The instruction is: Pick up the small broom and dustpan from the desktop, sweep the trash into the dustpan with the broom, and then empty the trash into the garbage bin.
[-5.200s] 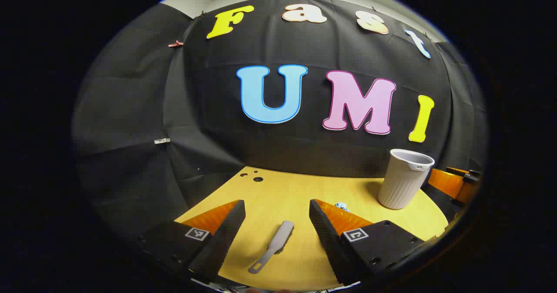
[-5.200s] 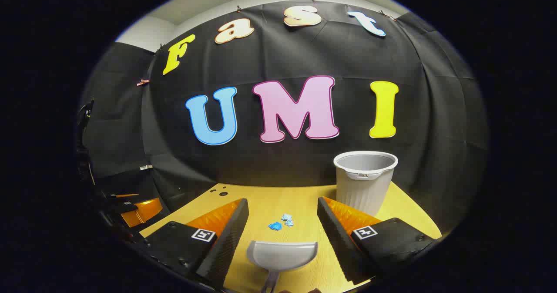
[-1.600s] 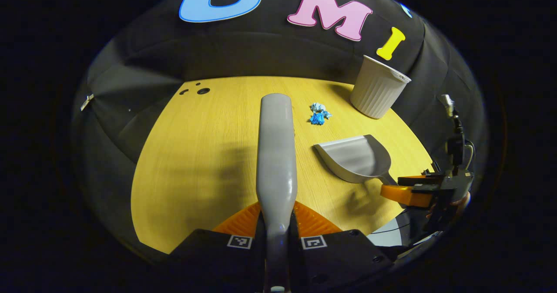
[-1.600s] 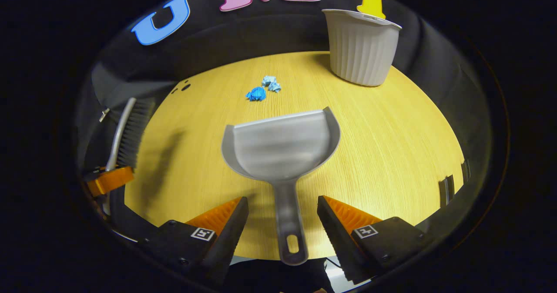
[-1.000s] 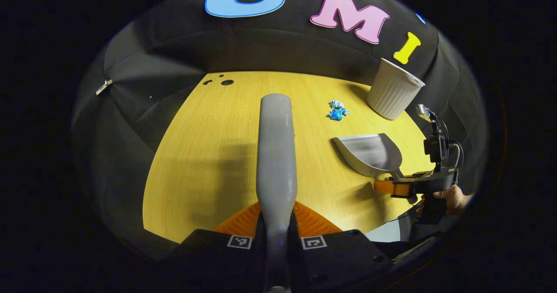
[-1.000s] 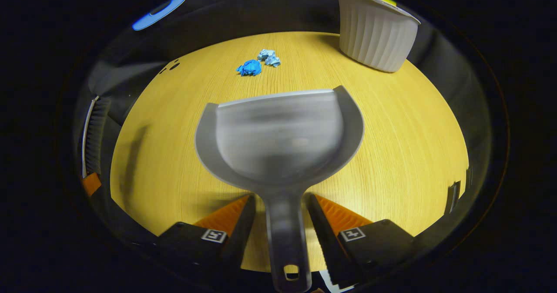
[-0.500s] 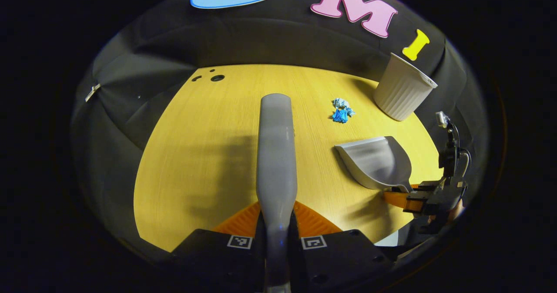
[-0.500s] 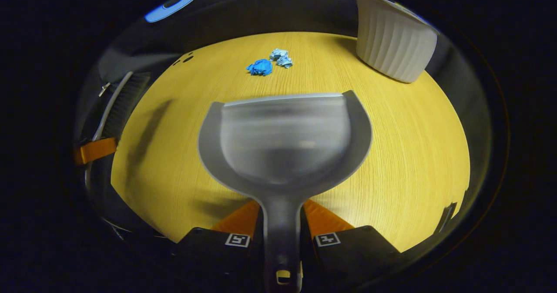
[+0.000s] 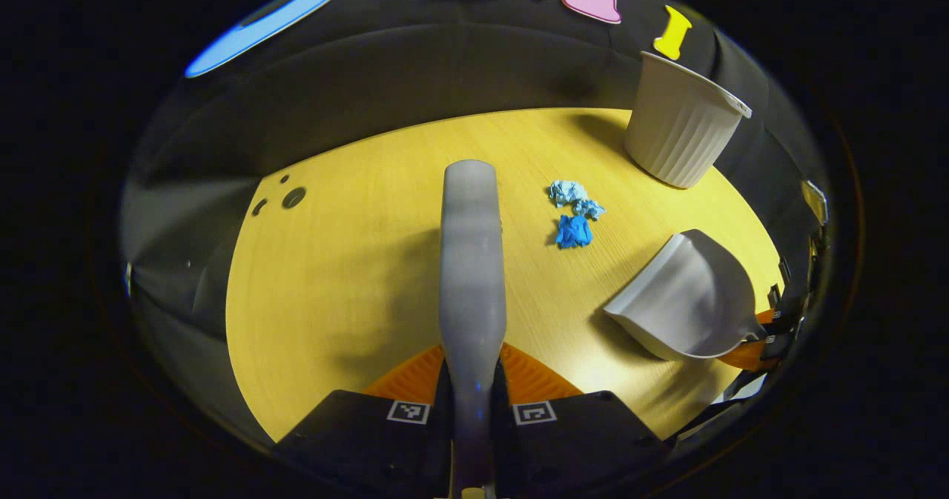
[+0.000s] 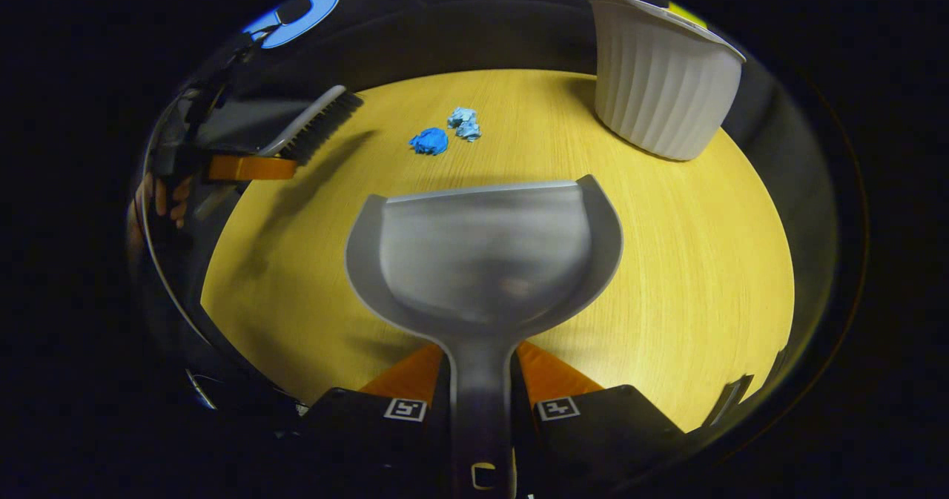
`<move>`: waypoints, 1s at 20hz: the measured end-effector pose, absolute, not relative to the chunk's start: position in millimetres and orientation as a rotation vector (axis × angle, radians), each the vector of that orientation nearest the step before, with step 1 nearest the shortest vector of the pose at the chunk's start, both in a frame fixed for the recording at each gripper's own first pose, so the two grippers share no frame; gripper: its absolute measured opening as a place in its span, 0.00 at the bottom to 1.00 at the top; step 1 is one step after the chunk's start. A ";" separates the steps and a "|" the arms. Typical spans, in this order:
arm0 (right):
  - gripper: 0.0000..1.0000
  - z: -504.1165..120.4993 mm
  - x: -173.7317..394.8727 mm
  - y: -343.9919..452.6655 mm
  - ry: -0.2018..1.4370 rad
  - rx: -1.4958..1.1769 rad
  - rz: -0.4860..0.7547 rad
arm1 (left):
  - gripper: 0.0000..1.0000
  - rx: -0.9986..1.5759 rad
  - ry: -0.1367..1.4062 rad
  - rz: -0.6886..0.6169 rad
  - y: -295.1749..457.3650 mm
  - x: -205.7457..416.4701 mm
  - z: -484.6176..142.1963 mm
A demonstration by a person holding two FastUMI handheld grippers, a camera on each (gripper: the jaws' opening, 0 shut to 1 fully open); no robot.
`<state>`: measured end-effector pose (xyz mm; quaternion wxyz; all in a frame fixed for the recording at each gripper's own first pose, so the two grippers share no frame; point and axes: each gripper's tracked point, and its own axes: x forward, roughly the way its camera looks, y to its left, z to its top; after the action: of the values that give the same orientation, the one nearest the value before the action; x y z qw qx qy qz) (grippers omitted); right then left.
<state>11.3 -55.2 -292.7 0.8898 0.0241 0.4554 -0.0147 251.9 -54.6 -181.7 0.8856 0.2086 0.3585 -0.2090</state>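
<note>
Both tools are lifted and gripped: the left gripper (image 9: 472, 380) is clamped on the broom (image 9: 470, 262) handle, the right gripper (image 10: 480, 388) on the dustpan (image 10: 485, 250) handle. Sweeping has not begun. Three crumpled blue paper scraps (image 10: 445, 132) lie on the wooden desktop (image 10: 682, 262), ahead of the pan lip. Next: lower the pan beside the scraps and brush them in. The ribbed garbage bin (image 10: 656, 76) stands near, right of the sweep path.

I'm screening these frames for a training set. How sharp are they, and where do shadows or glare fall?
Left gripper view: the broom is soft with blur and casts a broad shadow to its left on the desktop. Right gripper view: the dustpan is smeared inside, with a dull sheen; the bin bulges from fisheye distortion.
</note>
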 end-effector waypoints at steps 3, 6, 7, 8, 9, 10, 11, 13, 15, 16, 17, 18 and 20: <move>0.39 -292.3 8.0 -70.4 0.953 0.022 -0.020 | 0.27 0.549 0.745 -0.479 -86.1 293.0 -186.8; 0.39 -296.4 4.7 -83.7 0.966 -0.028 -0.001 | 0.30 0.715 0.722 -0.521 -113.7 324.8 -192.4; 0.39 -298.2 4.4 -85.7 0.970 -0.037 0.012 | 0.27 0.762 0.709 -0.532 -122.3 334.2 -194.5; 0.39 -299.6 5.2 -86.6 0.972 -0.040 0.025 | 0.26 0.803 0.707 -0.548 -130.7 338.0 -198.2; 0.36 -300.4 4.6 -86.8 0.976 -0.041 0.039 | 0.27 0.840 0.714 -0.564 -137.9 341.9 -203.2; 0.39 -300.2 6.0 -87.7 0.976 -0.046 0.053 | 0.27 0.871 0.720 -0.578 -144.5 344.2 -207.2; 0.39 -300.6 7.3 -88.5 0.974 -0.056 0.067 | 0.27 0.892 0.726 -0.597 -151.9 345.0 -213.2; 0.39 -301.1 10.7 -91.7 0.975 -0.074 0.095 | 0.27 0.899 0.726 -0.652 -166.4 339.5 -220.7; 0.39 -298.6 11.8 -93.6 0.975 -0.089 0.118 | 0.27 0.896 0.740 -0.694 -175.5 325.9 -223.5; 0.39 -298.4 13.1 -95.3 0.973 -0.096 0.129 | 0.24 0.903 0.747 -0.721 -177.9 315.2 -227.0; 0.39 -298.2 13.9 -97.6 0.970 -0.105 0.141 | 0.24 0.917 0.761 -0.747 -180.6 304.5 -229.9; 0.39 -299.2 16.0 -99.4 0.968 -0.113 0.153 | 0.29 0.924 0.781 -0.760 -181.1 292.4 -228.6; 0.39 -303.4 15.6 -102.6 0.969 -0.134 0.176 | 0.27 0.873 0.837 -0.804 -193.8 260.5 -232.3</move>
<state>15.6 -102.6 -303.4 0.8789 -0.0641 0.4650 0.0846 260.5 -193.8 -232.3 0.7478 0.3991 0.3826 -0.3676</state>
